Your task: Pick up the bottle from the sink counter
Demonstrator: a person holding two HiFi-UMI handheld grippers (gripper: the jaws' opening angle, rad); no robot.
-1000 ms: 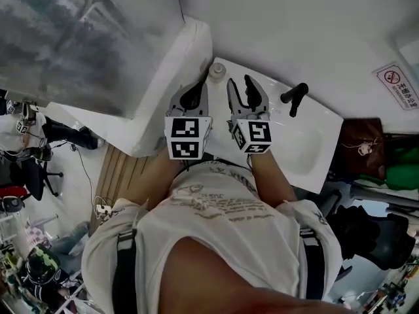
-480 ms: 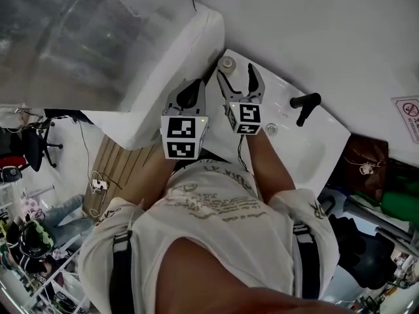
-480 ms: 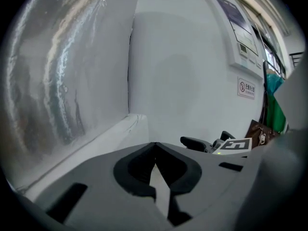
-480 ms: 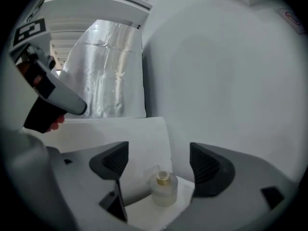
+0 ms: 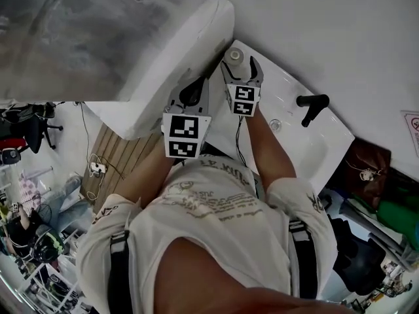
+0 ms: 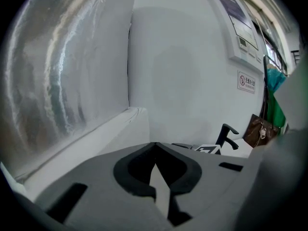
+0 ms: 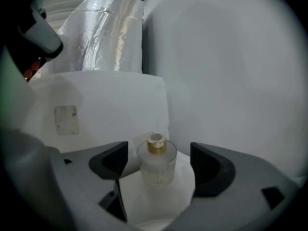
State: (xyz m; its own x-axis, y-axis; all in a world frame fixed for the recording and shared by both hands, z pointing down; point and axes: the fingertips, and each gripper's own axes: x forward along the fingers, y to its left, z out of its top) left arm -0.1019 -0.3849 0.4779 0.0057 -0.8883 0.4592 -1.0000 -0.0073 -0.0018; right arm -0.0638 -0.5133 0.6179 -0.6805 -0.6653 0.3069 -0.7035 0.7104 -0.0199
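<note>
Straddling the upright bottle (image 7: 156,160) at the back corner of the sink counter (image 5: 279,87) with right gripper (image 5: 241,72) jaws just opened wide and touching nothing, left gripper (image 6: 155,148) closed and empty alongside, approach done, grasp and lift not yet made.

Lighting is even, diffuse and rather dim in all three views. No hard shadows fall on the white wall (image 5: 314,31). The silvery panel (image 7: 110,32) at left carries streaky glare in both gripper views. Those views show strong fisheye bending and black vignetted corners, with the near foreground blurred. The bottle (image 7: 156,160) reads soft but legible. Head view edges curve noticeably.
</note>
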